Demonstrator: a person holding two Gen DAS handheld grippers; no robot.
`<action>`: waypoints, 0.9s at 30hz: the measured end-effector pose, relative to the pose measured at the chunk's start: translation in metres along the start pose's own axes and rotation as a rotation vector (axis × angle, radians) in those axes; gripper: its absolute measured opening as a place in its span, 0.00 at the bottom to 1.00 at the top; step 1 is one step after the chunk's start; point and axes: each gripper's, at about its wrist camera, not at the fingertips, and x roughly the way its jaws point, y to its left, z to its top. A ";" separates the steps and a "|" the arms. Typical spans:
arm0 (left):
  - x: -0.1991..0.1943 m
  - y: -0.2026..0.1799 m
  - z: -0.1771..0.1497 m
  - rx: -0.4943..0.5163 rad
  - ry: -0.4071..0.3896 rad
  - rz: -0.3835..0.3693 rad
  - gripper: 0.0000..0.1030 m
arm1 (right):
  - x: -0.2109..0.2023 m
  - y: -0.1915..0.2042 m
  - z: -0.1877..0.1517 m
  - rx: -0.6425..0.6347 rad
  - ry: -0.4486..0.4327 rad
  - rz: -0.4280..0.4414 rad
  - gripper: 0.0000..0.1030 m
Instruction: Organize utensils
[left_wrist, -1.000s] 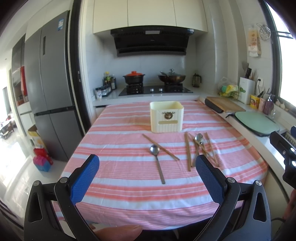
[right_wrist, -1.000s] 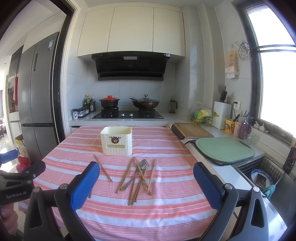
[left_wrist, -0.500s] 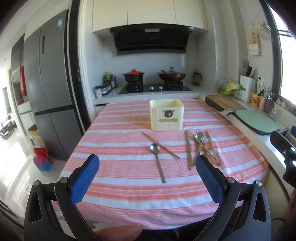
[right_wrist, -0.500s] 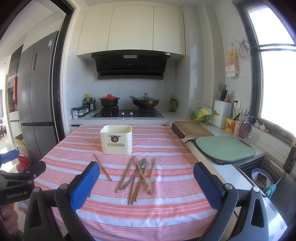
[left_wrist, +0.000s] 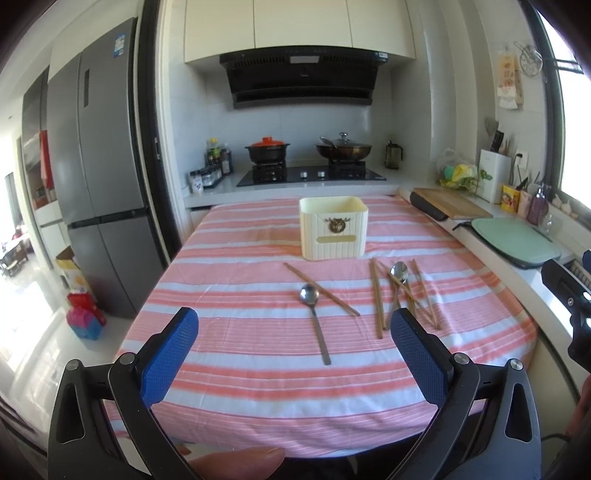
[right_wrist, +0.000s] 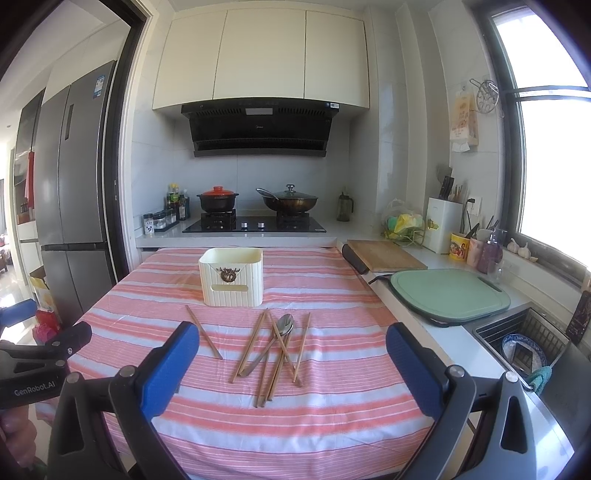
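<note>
Steel spoon (left_wrist: 313, 314) lay ahead of the spread left hand-held gripper (left_wrist: 293, 354) — best pinched mid-handle; the right hand-held gripper (right_wrist: 291, 363) — equally spread — held nothing.

Shiny metal spoon (left_wrist: 313, 311), wooden chopsticks (right_wrist: 255, 341), striped cloth tablecloth (left_wrist: 258, 332)

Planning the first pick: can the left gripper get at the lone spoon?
Probably yes: left gripper is open, and the lone spoon lies flat ahead on the tablecloth, nothing between; only one chopstick touches its bowl.
</note>
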 end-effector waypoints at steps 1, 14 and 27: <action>0.000 0.000 0.001 0.000 0.000 0.000 1.00 | 0.000 0.000 0.000 0.000 -0.001 -0.001 1.00; 0.001 0.001 0.001 -0.002 0.001 0.000 1.00 | 0.000 0.001 0.001 0.001 -0.001 -0.003 1.00; 0.002 -0.001 0.001 -0.001 0.009 -0.001 1.00 | 0.002 0.001 0.001 0.008 0.003 -0.005 1.00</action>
